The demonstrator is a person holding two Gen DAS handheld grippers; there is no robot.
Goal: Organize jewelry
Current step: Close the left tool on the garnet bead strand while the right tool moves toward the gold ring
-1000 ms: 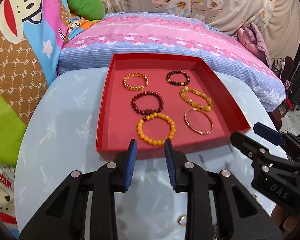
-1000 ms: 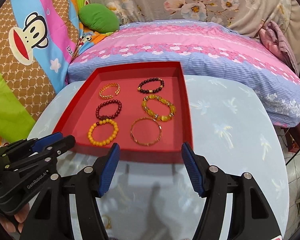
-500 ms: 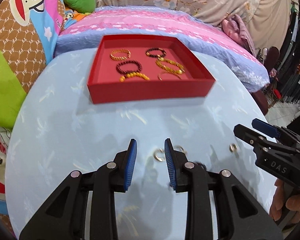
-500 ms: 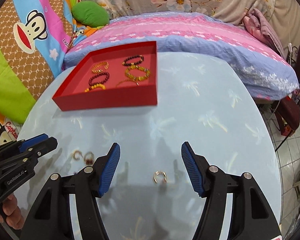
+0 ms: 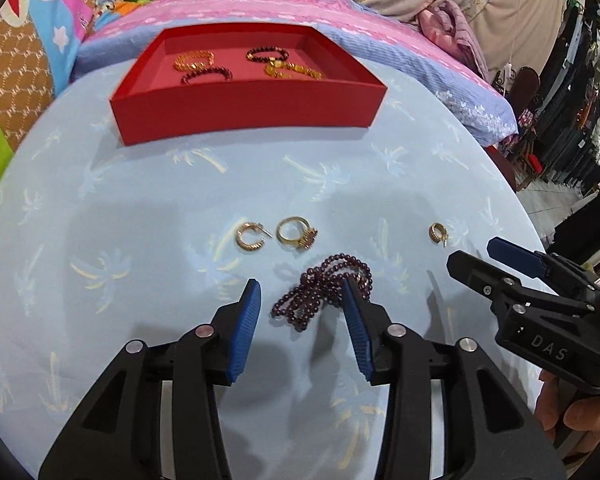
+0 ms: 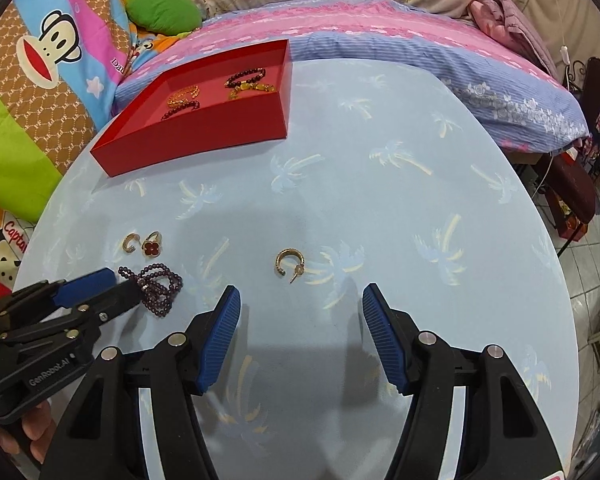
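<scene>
Fingers of the left gripper [image 5: 300, 300] stand apart, straddling the dark bead strand [image 5: 324, 290], which lies bunched on the bench [image 5: 140, 208] near its front edge, long axis slanting toward the right finger, perhaps touching it. Right gripper [image 6: 300, 304], fingers also apart and empty, faces the gold hoop earring [image 6: 287, 262] just ahead.
</scene>
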